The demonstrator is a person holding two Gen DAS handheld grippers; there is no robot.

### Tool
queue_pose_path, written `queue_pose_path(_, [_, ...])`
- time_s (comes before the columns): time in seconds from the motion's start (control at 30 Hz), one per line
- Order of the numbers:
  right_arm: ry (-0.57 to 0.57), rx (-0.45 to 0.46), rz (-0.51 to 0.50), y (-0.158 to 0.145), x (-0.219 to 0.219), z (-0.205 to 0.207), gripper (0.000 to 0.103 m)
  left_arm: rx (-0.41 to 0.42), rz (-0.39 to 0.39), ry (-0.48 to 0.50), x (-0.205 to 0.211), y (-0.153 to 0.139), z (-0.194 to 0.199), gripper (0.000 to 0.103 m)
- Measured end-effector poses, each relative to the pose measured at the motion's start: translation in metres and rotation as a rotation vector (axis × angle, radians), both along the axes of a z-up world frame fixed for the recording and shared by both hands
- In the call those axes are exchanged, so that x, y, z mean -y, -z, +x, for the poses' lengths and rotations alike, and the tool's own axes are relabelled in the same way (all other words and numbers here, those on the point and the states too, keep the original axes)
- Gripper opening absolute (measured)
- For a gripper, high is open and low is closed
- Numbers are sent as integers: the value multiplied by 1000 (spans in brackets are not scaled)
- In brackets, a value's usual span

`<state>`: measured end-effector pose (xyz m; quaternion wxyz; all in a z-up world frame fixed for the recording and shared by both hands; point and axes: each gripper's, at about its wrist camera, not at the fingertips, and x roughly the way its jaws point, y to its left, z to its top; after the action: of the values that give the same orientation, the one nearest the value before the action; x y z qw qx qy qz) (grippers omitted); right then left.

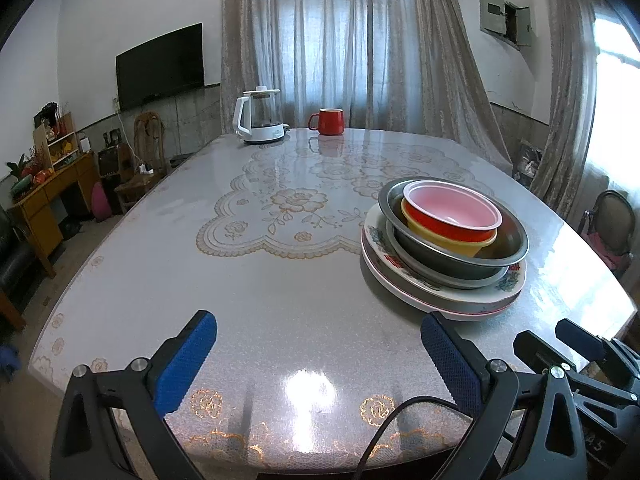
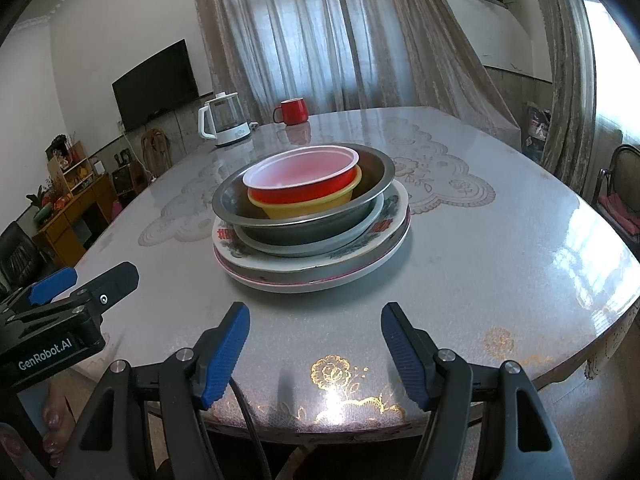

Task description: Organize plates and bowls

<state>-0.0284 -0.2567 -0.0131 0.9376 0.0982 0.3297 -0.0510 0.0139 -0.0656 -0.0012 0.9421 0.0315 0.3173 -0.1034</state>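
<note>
Stack: we see the dishes nested in one pile on the table (image 2: 500, 248): a red bowl (image 2: 303, 184) with a pale inside sits in a yellow bowl (image 2: 310, 207), both inside a steel bowl (image 2: 372, 184), which rests on a smaller grey plate (image 2: 320, 242) over a floral plate (image 2: 394, 216), with a pink-rimmed plate (image 2: 320, 280) at the bottom.

Where the stack lies: in our right wrist view it is straight ahead, near the middle of the frame; in our left wrist view it sits off to the right of the table (image 1: 280, 300), the red bowl (image 1: 452, 216) uppermost.

Left gripper (image 1: 320, 356): our fingers stand wide apart over bare tabletop, holding nothing, apart from the stack.

Right gripper (image 2: 316, 350): fingers spread, nothing between them, hovering over the near table edge, short of the stack.

Only in the right wrist view: the left gripper (image 2: 86, 280) from the side at lower left, its body marked GenRobot.AI, and toes at the bottom left corner.

Only in the left wrist view: the right gripper (image 1: 560, 340) from the side at lower right, beside the stack.

Far edge of the table: a white kettle (image 1: 260, 120) and a red mug (image 1: 328, 121), well apart from the stack.

Room: a dark TV (image 1: 160, 66) on the wall, curtains (image 1: 352, 40) behind the table.
</note>
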Motion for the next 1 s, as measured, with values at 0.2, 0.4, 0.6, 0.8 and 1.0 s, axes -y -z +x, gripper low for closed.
queue_pose_path(0.2, [-1, 3, -2, 0, 0, 1, 69, -1, -3, 1, 0, 0, 0, 103])
queue_pose_path(0.4, [0, 0, -2, 1, 0, 3, 69, -3, -2, 9, 2, 1, 2, 103])
queue_pose_path(0.6, [-1, -3, -2, 1, 0, 4, 69, -18, -4, 18, 4, 3, 4, 103])
queue_pose_path(0.8, [0, -7, 0, 3, 1, 5, 69, -29, 0, 24, 8, 6, 8, 103])
queue_pose_path(1.0, [-4, -2, 5, 4, 2, 6, 69, -20, -5, 37, 11, 6, 9, 103])
